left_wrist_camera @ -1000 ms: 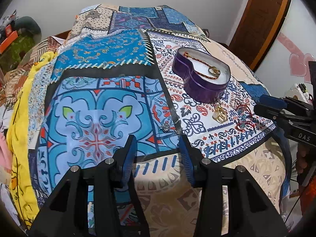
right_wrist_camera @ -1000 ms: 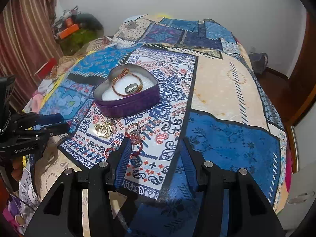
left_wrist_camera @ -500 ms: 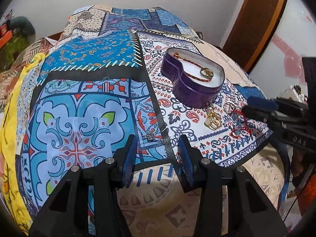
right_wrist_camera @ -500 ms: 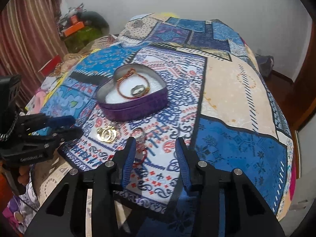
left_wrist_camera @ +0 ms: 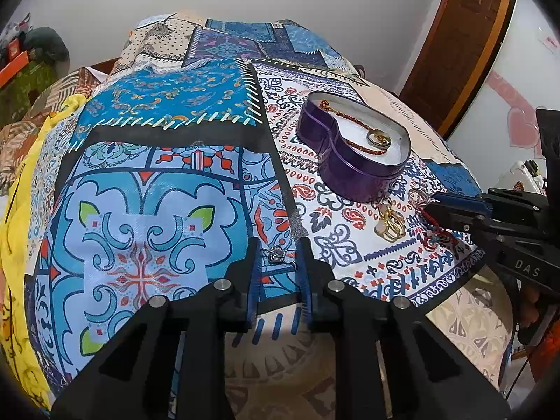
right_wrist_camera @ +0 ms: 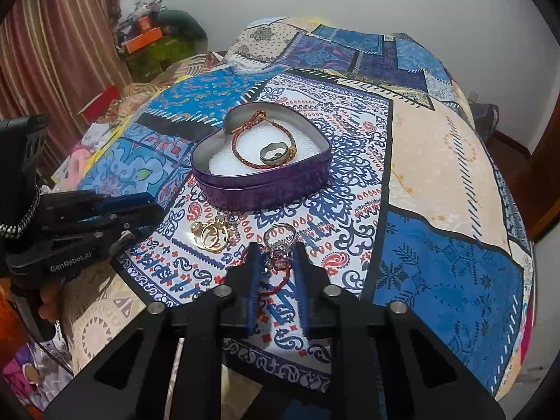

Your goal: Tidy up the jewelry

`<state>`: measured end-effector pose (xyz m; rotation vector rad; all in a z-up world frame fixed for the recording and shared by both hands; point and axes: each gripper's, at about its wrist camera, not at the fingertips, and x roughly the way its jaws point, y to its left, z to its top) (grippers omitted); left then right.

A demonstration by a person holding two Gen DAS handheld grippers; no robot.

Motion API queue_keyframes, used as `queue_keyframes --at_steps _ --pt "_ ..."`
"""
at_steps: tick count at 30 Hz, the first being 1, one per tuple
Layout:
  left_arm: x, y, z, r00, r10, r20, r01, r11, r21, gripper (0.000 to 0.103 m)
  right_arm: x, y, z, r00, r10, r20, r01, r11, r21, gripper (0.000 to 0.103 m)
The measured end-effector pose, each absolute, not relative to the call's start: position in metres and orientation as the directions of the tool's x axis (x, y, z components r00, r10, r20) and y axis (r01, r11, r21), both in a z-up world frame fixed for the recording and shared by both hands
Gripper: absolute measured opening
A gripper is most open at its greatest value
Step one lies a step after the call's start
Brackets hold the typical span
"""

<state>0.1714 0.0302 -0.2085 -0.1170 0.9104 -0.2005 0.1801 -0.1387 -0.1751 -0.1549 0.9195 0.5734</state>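
**Both wrist views: two claws low over loose jewelry beside the heart tin**

Left wrist view shows the left gripper (left_wrist_camera: 278,257) with its jaws spread, low over the patchwork bedspread (left_wrist_camera: 147,189). A small silver pendant (left_wrist_camera: 276,254) lies on the cloth right between the two fingertips; I cannot tell if a pad touches it. Ahead and to the right of this claw stands the purple heart-shaped tin (left_wrist_camera: 353,154), open, with white padding inside. In it lie a braided red-gold bracelet (left_wrist_camera: 360,140) and a ring (left_wrist_camera: 378,139) (the ring sits inside the bracelet loop in the right wrist view).

The right gripper (right_wrist_camera: 276,255) also has its jaws spread. Between its fingertips lies a silver ring with pink stones (right_wrist_camera: 280,245), on top of a red cord bracelet (right_wrist_camera: 276,281) that runs back under the claw. Contact of the pads with the ring is not clear. Just left and ahead of this claw lies a cluster of gold rings (right_wrist_camera: 211,234), near the front wall of the tin. The tin is straight ahead, a little to the left.
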Motion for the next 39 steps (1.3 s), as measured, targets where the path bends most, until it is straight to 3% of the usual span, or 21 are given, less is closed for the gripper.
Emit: queue_keyframes --at_steps 4,13,39 --pt "0.172 0.030 -0.209 0.598 -0.211 -0.773 0.110 0.977 -0.181 0.009 0.179 -0.141 -0.174 0.472 0.408 -0.781 -0.520 0.845 0.126 0.012" --pt "0.165 0.029 -0.200 0.613 -0.185 -0.768 0.099 0.983 -0.157 0.009 0.177 -0.152 -0.163 0.508 0.406 -0.760 -0.492 0.861 0.130 0.011" --pt "0.177 0.000 -0.125 0.742 -0.229 -0.631 0.189 0.973 -0.130 0.009 0.186 -0.144 -0.114 0.618 0.460 -0.637 -0.501 0.855 0.131 0.011"
